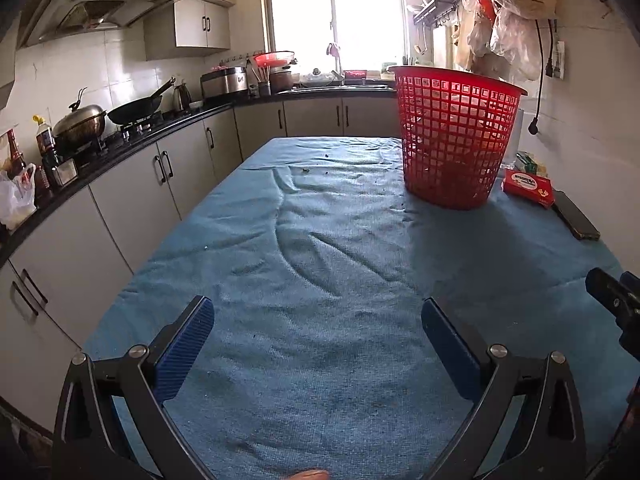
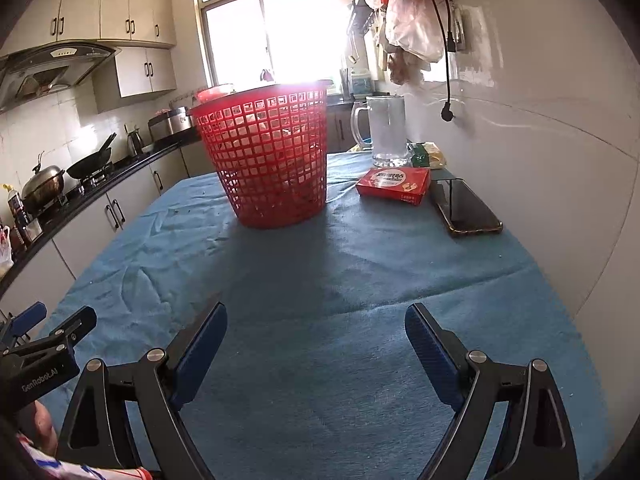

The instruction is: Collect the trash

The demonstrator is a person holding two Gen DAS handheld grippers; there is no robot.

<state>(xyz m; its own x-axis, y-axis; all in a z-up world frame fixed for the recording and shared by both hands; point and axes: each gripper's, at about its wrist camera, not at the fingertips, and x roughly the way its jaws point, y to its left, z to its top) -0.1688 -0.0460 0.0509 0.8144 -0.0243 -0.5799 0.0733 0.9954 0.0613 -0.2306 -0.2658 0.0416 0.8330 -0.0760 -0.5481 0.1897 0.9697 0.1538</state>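
Note:
A red mesh waste basket [image 1: 454, 140] stands upright on the blue cloth [image 1: 320, 280] at the far right of the table; it also shows in the right wrist view [image 2: 268, 160], with pale crumpled things inside. My left gripper [image 1: 318, 320] is open and empty, low over the near cloth. My right gripper [image 2: 316, 328] is open and empty, also near the front edge. Each gripper shows at the edge of the other's view: the right one [image 1: 616, 304], the left one [image 2: 52, 336]. Small dark crumbs [image 1: 306, 170] lie on the cloth left of the basket.
A red box [image 2: 394, 186], a black phone [image 2: 466, 208], a glass mug [image 2: 384, 130] and a green-yellow packet [image 2: 428, 154] lie by the white wall on the right. A kitchen counter [image 1: 120, 148] with wok, pot and bottles runs along the left. Plastic bags [image 1: 508, 8] hang above.

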